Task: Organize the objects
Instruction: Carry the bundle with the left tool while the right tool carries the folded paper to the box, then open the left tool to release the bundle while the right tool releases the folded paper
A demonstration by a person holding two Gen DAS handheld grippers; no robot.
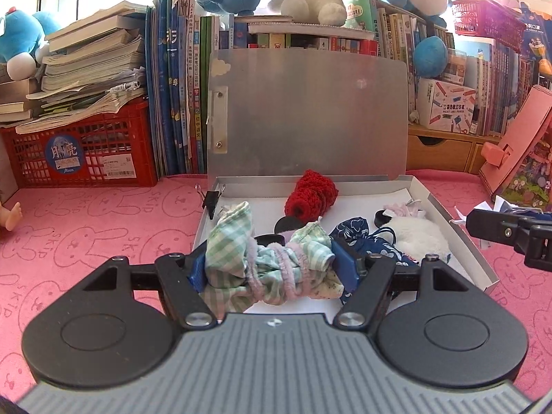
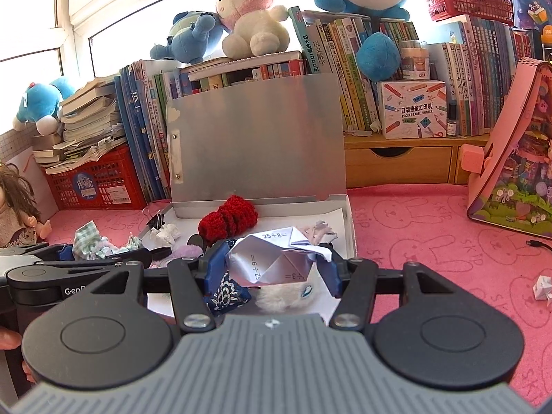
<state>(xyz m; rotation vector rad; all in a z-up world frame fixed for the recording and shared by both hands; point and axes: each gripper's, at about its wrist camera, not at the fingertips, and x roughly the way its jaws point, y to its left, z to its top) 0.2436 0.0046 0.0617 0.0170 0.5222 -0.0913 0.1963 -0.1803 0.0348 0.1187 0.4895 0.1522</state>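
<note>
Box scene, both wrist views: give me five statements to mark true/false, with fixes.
1. The left hand-held gripper holds a green checked cloth. True.
2. The right hand-held gripper is empty. False: it is shut on a folded paper printed with sums.
3. The box has its lid closed. False: the lid stands open against the books.
4. A red knit piece lies in the box. True.
5. The crate at left is blue. False: it is red.
</note>
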